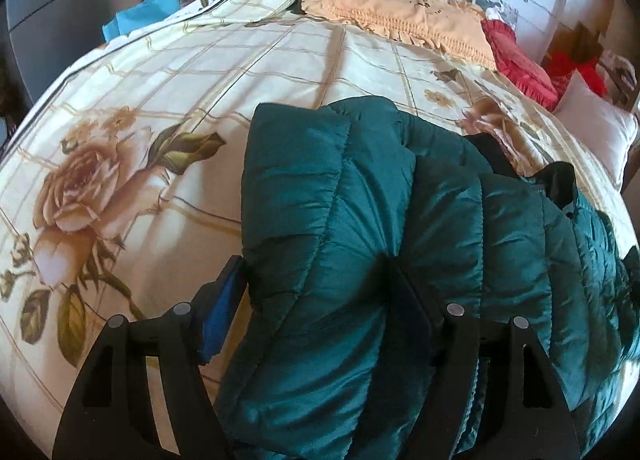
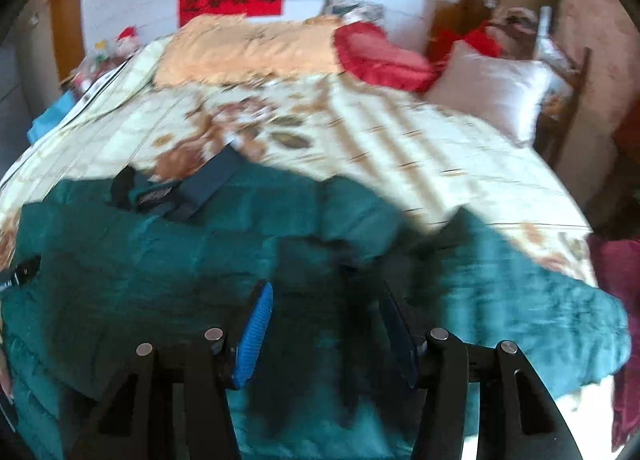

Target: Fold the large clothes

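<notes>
Jacket [image 1: 360, 199] bunches between left tool [image 1: 316, 292], seemingly gripped.

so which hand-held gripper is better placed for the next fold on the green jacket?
Left, probably. The left hand-held gripper already has a thick folded roll of the green jacket between its fingers. The right hand-held gripper hangs open above flat fabric, its view motion-blurred.

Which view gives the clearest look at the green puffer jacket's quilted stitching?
The left wrist view: the green puffer jacket is sharp there, its quilted seams clear, a thick fold between the left gripper fingers. The right wrist view is motion-blurred; it shows the jacket spread across the bed, with no seams readable.
</notes>
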